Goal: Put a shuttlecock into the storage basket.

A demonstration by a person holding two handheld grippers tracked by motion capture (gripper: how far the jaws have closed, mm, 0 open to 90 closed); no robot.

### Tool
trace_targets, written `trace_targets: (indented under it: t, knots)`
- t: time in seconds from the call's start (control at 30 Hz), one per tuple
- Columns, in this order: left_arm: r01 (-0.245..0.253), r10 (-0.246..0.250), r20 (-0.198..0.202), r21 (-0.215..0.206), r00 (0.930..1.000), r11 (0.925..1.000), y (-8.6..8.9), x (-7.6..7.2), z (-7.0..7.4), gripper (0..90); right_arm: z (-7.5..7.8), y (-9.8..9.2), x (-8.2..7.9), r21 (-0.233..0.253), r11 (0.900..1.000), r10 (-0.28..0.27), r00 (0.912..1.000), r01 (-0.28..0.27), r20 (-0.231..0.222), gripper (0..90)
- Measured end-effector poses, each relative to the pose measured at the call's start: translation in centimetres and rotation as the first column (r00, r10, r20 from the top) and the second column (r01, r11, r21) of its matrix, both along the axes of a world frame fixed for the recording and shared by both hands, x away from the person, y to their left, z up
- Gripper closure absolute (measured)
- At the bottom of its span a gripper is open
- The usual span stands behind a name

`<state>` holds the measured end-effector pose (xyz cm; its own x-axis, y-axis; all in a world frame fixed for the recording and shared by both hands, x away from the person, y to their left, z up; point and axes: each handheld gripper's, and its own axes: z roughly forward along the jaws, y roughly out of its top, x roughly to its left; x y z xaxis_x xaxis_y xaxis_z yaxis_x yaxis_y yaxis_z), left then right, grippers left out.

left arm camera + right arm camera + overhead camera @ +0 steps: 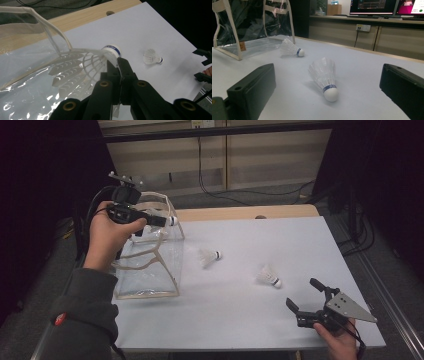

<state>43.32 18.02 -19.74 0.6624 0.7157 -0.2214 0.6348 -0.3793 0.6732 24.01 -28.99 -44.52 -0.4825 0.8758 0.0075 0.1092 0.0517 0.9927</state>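
My left gripper (pixel 162 221) is raised over the mouth of a clear plastic bag (pixel 147 260) with white trim. It is shut on the feathers of a white shuttlecock (pixel 75 72), whose blue-banded cork (pixel 112 50) points past the jaw tips. My left gripper (pixel 117 62) holds it above the bag's handle (pixel 50 27). Two more shuttlecocks lie on the table: one (pixel 210 256) near the bag, one (pixel 269 276) further right. My right gripper (pixel 302 292) stands open low on the table, and the nearer shuttlecock (pixel 325 75) lies just ahead between its jaws.
The white table top (pixel 250 320) ends in a wooden strip (pixel 240 212) at the back. The far shuttlecock (pixel 290 48) lies beside the bag (pixel 249 27). Cables run along the floor behind the table (pixel 240 195). Monitors (pixel 372 6) stand on a far counter.
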Motion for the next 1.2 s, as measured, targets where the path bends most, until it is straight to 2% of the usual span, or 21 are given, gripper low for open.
trace_targets:
  t: [0.37, 0.73, 1.2]
  knots:
    - [-0.019, 0.019, 0.0, -0.002, 0.9998, 0.9998, 0.7, 0.2, 0.1, 89.6, 0.0, 0.0, 0.0, 0.004, 1.0, 0.002, 1.0, -0.002, -0.002, 0.7]
    - [-0.06, 0.06, 0.006, 0.009, 0.9982, 0.9981, 1.7, 0.6, 0.5, 89.7, 0.0, 0.0, 0.0, 0.01, 1.0, -0.006, 1.0, 0.006, 0.0, 0.7]
    - [-0.087, 0.087, 0.009, 0.019, 0.9962, 0.9961, 2.7, 1.1, 0.1, 89.6, 0.1, -0.1, 0.0, 0.003, 1.0, -0.004, 1.0, 0.004, 0.005, 0.7]
